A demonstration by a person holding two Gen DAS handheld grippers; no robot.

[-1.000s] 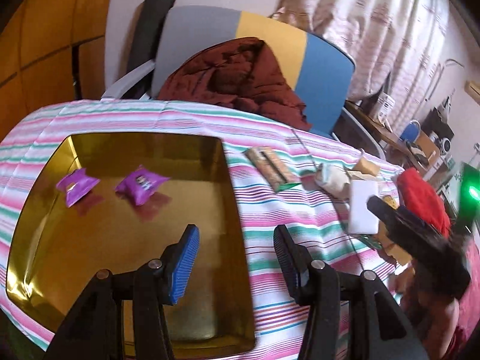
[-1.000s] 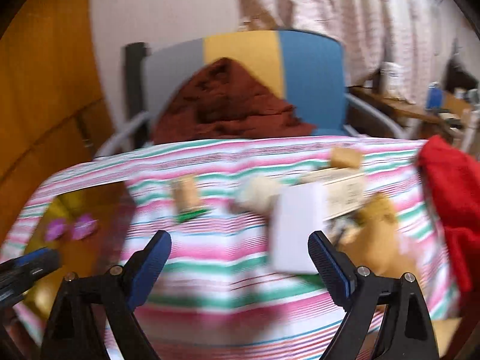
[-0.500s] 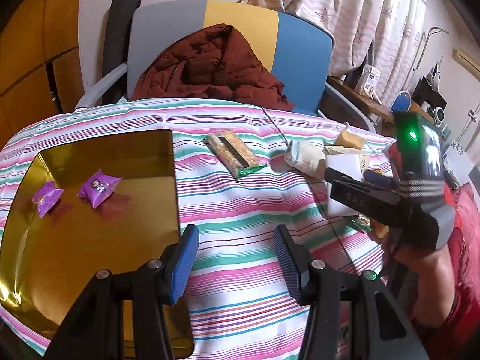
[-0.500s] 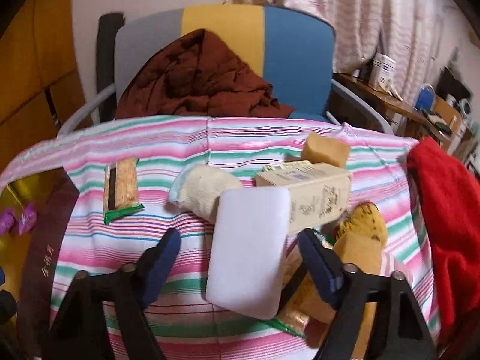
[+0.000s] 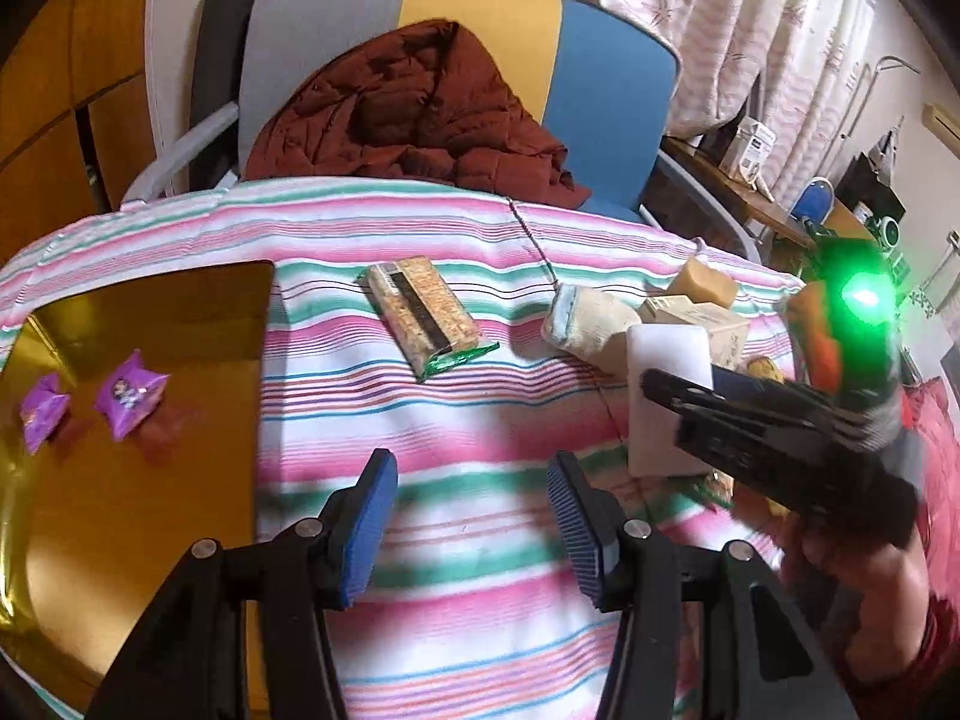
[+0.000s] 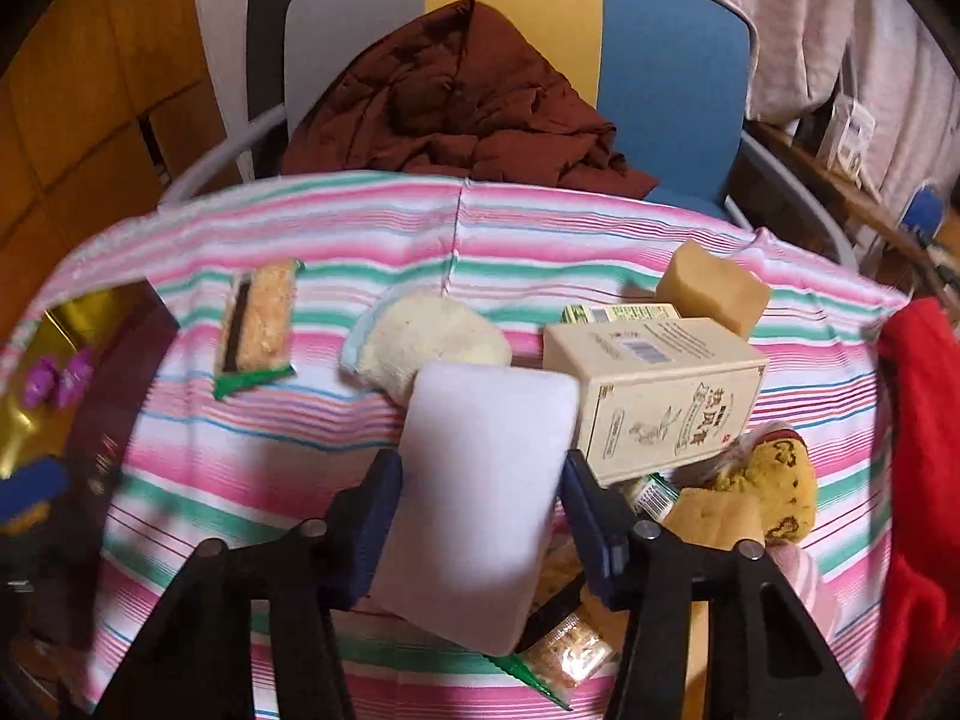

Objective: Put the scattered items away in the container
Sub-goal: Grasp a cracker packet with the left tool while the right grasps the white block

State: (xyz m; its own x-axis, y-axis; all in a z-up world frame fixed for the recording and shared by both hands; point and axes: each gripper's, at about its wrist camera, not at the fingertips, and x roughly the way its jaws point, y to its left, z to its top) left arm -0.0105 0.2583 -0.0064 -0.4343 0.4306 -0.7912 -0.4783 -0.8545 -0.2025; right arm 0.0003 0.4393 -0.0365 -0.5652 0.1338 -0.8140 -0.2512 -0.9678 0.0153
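We are closing the right gripper (image 6: 477, 501) around the white sponge block (image 6: 480, 480), which is lying on the striped tablecloth (image 5: 456, 360) against the cream carton (image 6: 654, 384) and the pale cloth pad (image 6: 420, 342); the blue pads are standing at the block's two long edges, but we cannot tell for certain whether they are already pressing in or only bracketing it. The left gripper (image 5: 474, 525) is hovering over the cloth with its jaws parted wide and holding nothing. The gold container (image 5: 138, 456) is sitting at the table's left end, well apart from the block, with two purple candies (image 5: 129, 393) already inside. To do this step well, we are keeping the pads square to the block's sides and low on it, squeezing gently because the material probably yields, and lifting straight up so the carton and the yellow sponges (image 6: 774, 486) are not dragged along. The snack bar (image 5: 420, 315) is lying between block and container.
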